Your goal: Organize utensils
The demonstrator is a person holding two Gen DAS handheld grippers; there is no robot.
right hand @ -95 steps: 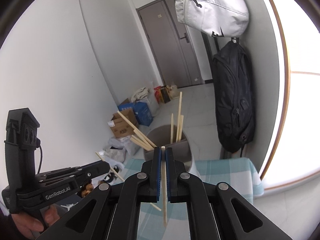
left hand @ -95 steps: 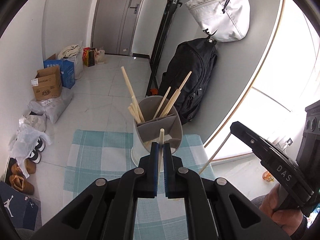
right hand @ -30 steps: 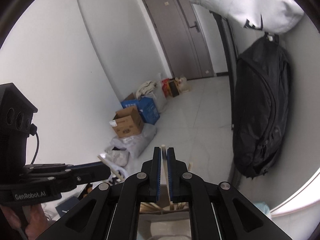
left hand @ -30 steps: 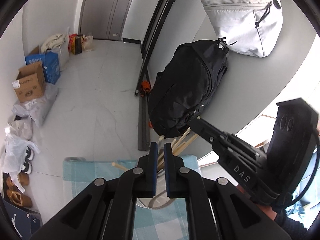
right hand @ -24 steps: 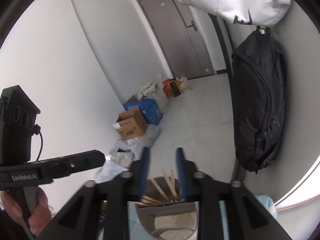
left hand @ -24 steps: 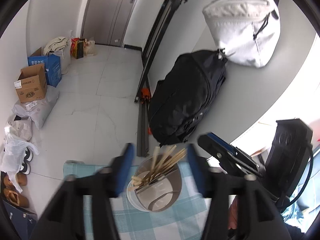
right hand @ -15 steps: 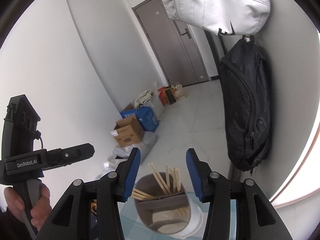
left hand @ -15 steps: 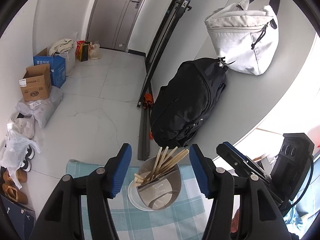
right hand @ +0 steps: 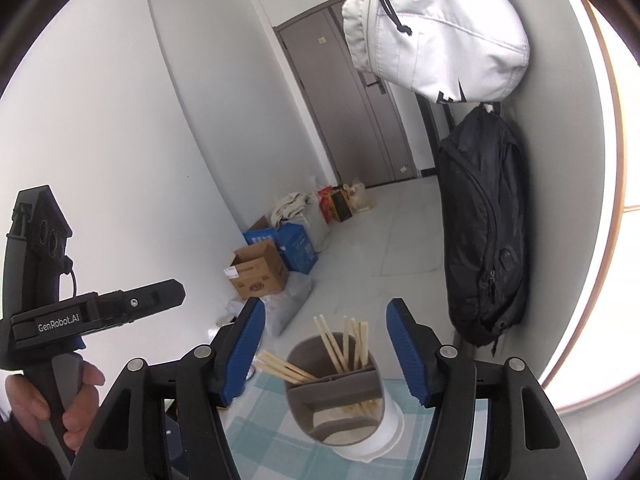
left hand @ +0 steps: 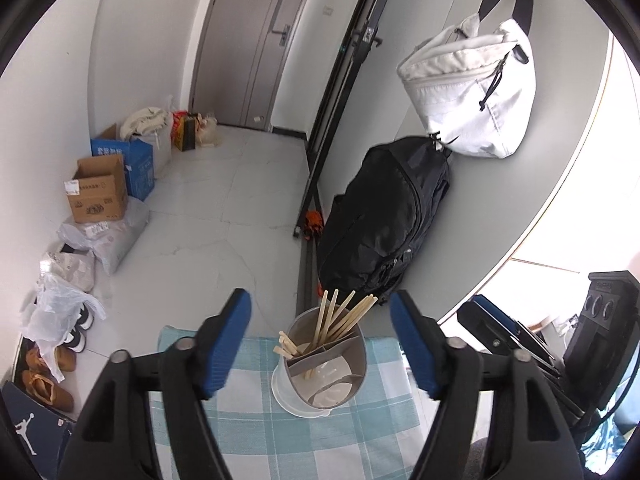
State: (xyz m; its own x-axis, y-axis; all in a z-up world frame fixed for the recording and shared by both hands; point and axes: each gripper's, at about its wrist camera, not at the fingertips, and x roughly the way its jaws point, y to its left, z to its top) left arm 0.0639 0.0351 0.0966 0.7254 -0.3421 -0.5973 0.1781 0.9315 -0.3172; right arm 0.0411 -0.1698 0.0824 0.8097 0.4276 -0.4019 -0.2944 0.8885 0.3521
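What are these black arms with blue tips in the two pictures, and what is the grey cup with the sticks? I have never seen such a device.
No robot is here. A person holds one hand-held gripper in each hand, and each gripper carries a wide-angle camera looking along its two fingers. One picture comes from the left gripper, the other from the right gripper. The right view also shows the left device from the side, with the person's hand on its handle.

On the blue-and-white checked cloth stands a round grey utensil holder with inner dividers, seated in a white base. Pale wooden chopsticks lean in it.

Both grippers' jaws are opening, and nothing is between them. The black backpack and white bag hang on the wall behind.
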